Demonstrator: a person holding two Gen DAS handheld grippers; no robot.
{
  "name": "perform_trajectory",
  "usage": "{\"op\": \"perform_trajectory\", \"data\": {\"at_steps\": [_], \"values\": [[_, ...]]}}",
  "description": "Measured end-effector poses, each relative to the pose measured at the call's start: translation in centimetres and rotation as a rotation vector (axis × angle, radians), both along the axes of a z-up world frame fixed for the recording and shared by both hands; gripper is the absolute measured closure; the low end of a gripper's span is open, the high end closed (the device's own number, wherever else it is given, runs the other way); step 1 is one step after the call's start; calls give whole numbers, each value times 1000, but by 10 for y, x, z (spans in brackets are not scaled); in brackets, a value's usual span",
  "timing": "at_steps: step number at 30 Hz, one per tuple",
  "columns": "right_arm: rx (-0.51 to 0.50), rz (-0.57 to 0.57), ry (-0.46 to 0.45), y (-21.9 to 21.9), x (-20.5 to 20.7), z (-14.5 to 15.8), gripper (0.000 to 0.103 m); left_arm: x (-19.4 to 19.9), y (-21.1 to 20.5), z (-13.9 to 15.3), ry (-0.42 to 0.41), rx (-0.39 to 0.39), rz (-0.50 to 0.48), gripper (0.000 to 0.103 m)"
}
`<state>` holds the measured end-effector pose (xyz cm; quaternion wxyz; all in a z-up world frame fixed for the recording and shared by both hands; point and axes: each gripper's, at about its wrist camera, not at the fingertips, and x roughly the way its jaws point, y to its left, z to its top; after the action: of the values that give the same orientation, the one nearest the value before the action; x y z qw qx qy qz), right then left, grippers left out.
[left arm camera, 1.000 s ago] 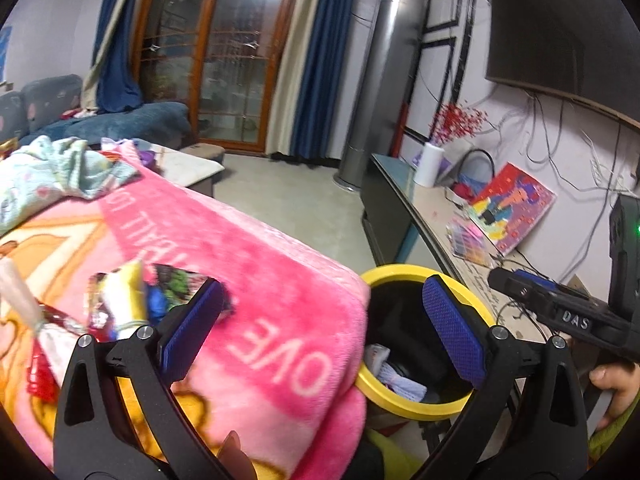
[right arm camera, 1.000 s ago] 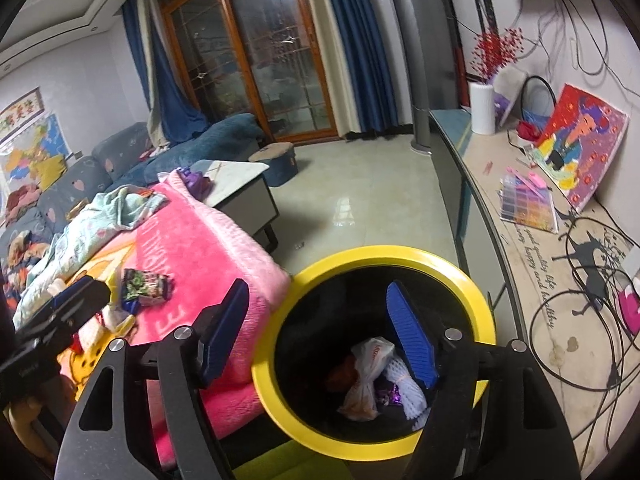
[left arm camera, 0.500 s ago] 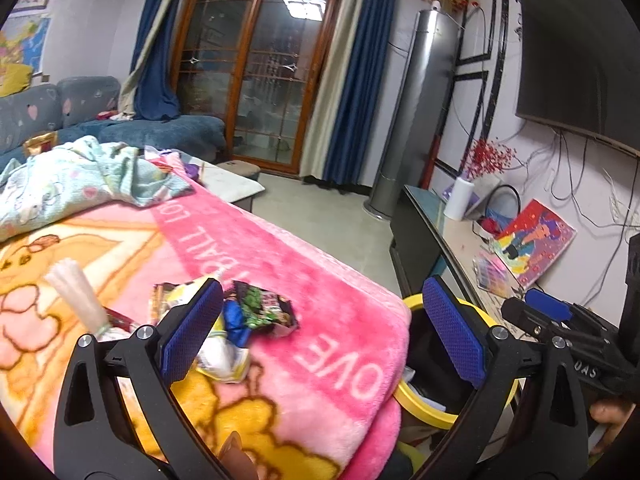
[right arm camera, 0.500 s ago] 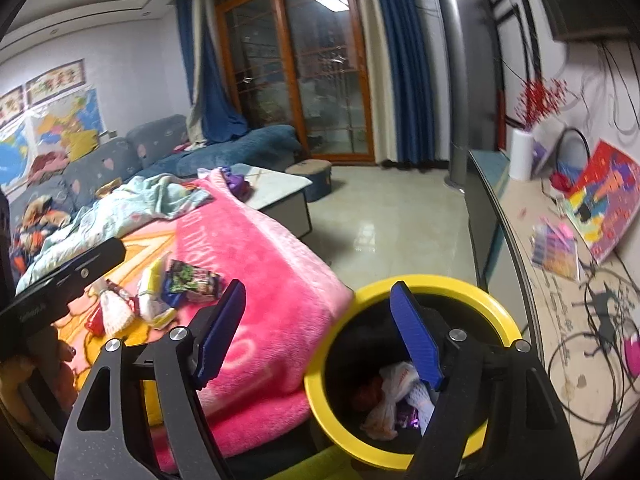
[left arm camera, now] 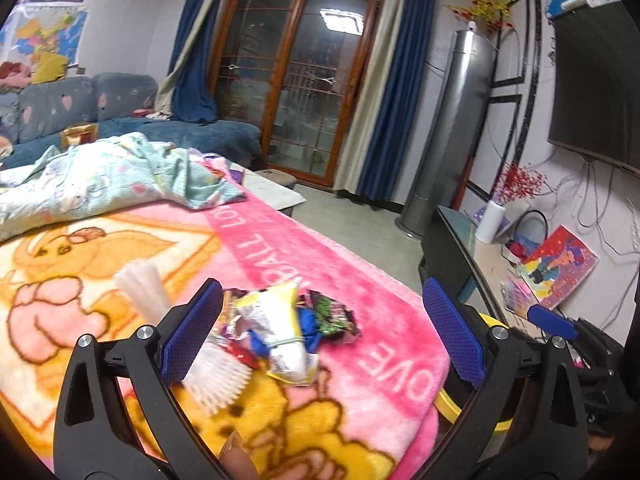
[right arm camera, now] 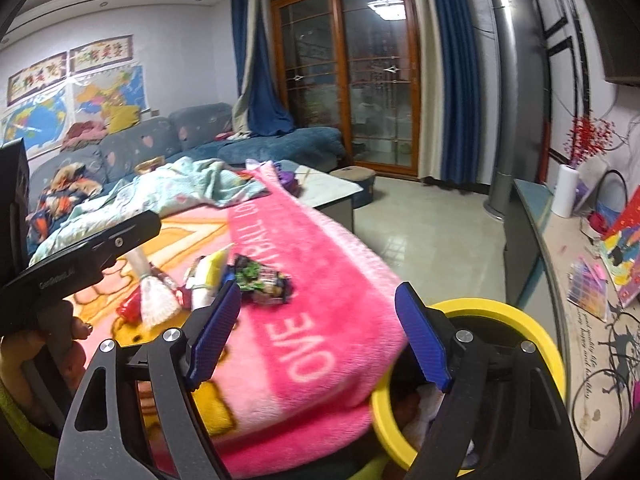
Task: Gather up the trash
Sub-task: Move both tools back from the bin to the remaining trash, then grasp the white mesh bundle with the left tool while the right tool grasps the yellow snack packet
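A small pile of snack wrappers lies on the pink blanket (left arm camera: 360,264): a yellow-white wrapper (left arm camera: 280,332), a dark green one (left arm camera: 332,314) and a white foam net (left arm camera: 144,284). My left gripper (left arm camera: 320,308) hangs open just short of the pile, which shows between its fingers without touching the pads. The pile also shows in the right wrist view, with the green wrapper (right arm camera: 260,276) nearest. My right gripper (right arm camera: 318,312) is over the blanket's edge, its jaws opening with nothing between them. The yellow-rimmed black bin (right arm camera: 500,312) stands beside the blanket, with trash inside.
A crumpled light-blue quilt (left arm camera: 108,176) lies farther back on the blanket, in front of a blue sofa (right arm camera: 192,136). A low TV cabinet (right arm camera: 560,264) with cables, a painting and a paper roll runs along the right wall. Tiled floor (right arm camera: 432,224) lies between.
Both views have swung left, away from the bin and onto the blanket. The wrapper pile now sits between my left fingers, and the bin has slid to the right edge. The right jaws have widened slightly.
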<state>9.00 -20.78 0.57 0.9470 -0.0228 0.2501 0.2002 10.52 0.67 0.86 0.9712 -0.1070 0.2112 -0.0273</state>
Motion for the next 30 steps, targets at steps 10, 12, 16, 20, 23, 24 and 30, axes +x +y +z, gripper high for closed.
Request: {"op": "perform_trajectory", "data": {"at_steps": [10, 12, 16, 20, 23, 24, 30], "values": [[-16, 100, 43, 55, 10, -11, 26, -5, 45, 0, -5, -33, 98, 11], [-19, 116, 50, 63, 10, -14, 26, -6, 54, -1, -2, -42, 123, 11], [-29, 152, 83, 84, 17, -22, 27, -5, 72, -5, 6, -59, 164, 11], [-51, 187, 108, 101, 23, -32, 28, -2, 91, -13, 30, -82, 207, 11], [-64, 201, 144, 113, 32, -42, 32, 0, 102, -20, 51, -100, 224, 11], [-70, 203, 150, 116, 35, -46, 33, 1, 105, -22, 58, -107, 230, 11], [-95, 197, 209, 135, 56, -69, 45, 10, 123, -40, 106, -161, 244, 11]]}}
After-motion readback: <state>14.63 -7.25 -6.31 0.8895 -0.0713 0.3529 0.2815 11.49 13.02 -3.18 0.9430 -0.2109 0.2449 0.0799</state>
